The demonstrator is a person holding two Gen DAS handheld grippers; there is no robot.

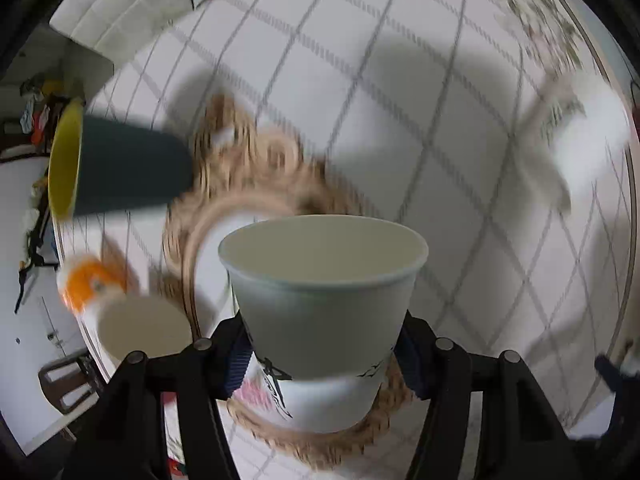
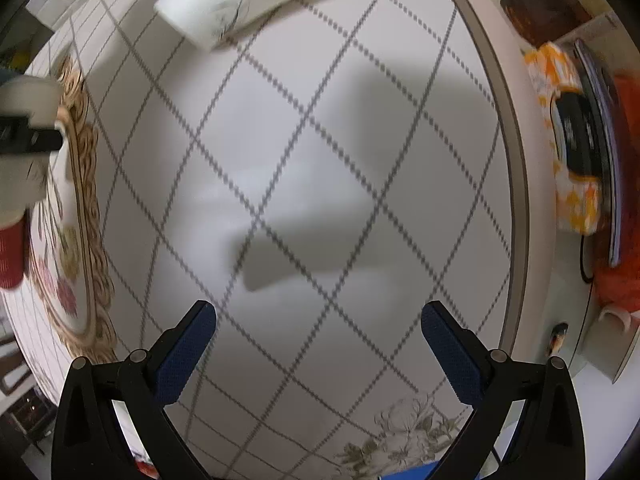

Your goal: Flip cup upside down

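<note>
In the left wrist view my left gripper (image 1: 322, 354) is shut on a white paper cup (image 1: 324, 312) with black markings. Its open mouth faces the camera and slightly up, and it hangs above a round woven mat (image 1: 280, 184). My right gripper (image 2: 318, 344) is open and empty above the checked tablecloth (image 2: 320, 160). In the right wrist view the left gripper with its cup shows blurred at the far left (image 2: 28, 136). Another white paper cup (image 2: 240, 0) lies on its side at the top of that view, and shows blurred at the right of the left wrist view (image 1: 576, 136).
A dark cup with a yellow inside (image 1: 120, 164) lies on its side left of the mat. A small white cup (image 1: 144, 328) and an orange object (image 1: 86, 280) sit at lower left. The table rim (image 2: 516, 160) runs along the right, with orange-patterned items (image 2: 576, 152) beyond.
</note>
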